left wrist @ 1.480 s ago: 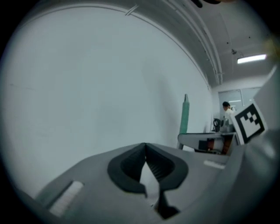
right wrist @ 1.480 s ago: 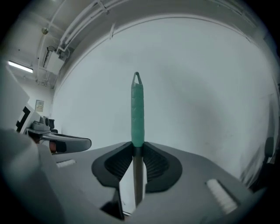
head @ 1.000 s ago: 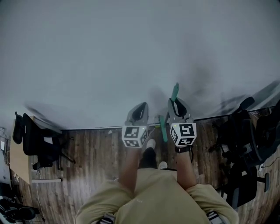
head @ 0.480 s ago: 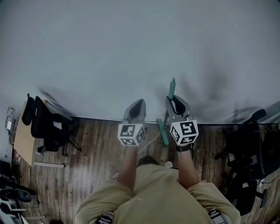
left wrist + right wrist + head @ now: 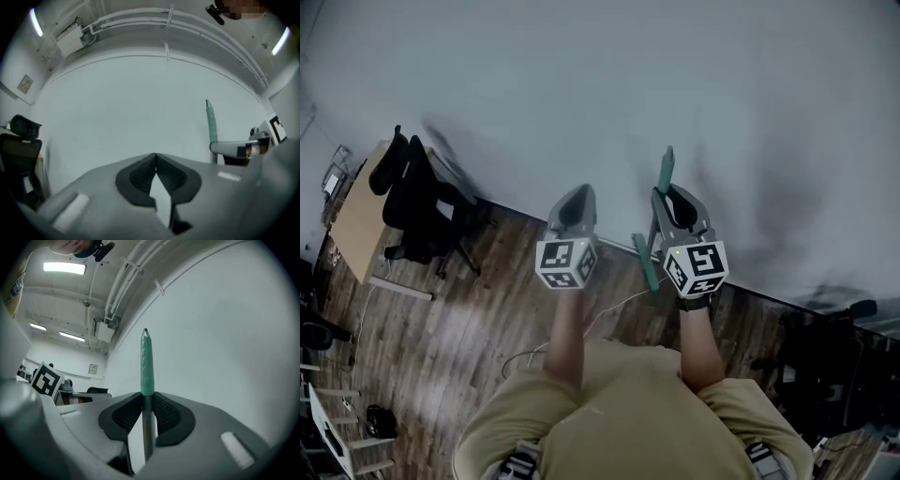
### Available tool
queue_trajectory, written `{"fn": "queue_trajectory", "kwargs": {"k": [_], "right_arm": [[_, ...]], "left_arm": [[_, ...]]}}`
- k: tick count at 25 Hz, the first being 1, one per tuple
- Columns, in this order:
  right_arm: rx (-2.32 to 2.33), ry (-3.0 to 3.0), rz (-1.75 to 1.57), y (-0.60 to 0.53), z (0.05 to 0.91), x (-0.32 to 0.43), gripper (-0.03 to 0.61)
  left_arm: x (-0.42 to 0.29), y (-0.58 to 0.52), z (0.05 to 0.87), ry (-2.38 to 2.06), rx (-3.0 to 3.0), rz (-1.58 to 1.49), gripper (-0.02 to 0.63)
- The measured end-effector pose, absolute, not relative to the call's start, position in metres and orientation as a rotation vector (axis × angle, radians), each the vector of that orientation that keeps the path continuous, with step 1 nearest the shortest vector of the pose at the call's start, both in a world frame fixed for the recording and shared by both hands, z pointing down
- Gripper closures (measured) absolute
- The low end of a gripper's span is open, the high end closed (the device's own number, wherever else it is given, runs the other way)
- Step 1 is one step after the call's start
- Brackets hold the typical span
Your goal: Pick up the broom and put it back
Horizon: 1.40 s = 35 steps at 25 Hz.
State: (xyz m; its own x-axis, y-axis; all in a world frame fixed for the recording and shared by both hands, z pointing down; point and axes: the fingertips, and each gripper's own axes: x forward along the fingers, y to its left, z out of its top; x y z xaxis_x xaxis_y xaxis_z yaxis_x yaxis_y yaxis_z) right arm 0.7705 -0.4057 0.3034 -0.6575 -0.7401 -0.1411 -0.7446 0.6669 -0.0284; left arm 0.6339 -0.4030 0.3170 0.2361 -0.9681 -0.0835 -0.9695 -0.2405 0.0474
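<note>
Head view: left gripper and right gripper are held up side by side, both pointing at the white wall. The broom handle runs upright through the right jaws, its green grip sticking out above them and more of the broom showing below, over the wooden floor. An office chair stands well left of the left jaws.

Left gripper view: left gripper jaws are together, tips meeting, nothing between. The broom handle stands upright off to the right of these jaws, in the right gripper.

Right gripper view: right gripper jaws are clamped on the broom handle. The bare shaft sits between the pads; the green grip rises straight above them.
</note>
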Motion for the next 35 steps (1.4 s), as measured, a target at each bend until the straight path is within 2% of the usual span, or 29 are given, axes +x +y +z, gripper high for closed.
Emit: {"fn": "queue_trajectory", "kwargs": {"k": [11, 18, 28, 35], "right_arm": [[-0.801, 2.94, 0.025, -0.378, 0.306, 0.544, 0.499], [-0.405, 3.074, -0.039, -0.303, 0.329, 0.377, 0.499], [0.356, 3.106, -0.082, -0.166, 0.353, 0.152, 0.499], [0.84, 2.995, -0.073, -0.111, 0.34, 0.026, 0.499]], "left_arm": [[0.407, -0.333, 0.318, 2.3, -2.171, 0.341, 0.612], [0.26, -0.204, 0.348, 2.611, -1.832, 0.352, 0.612], [0.097, -0.032, 0.37, 2.947, -1.167, 0.315, 0.612], [0.004, 0.008, 0.358, 3.034, -0.769, 0.296, 0.612]]}}
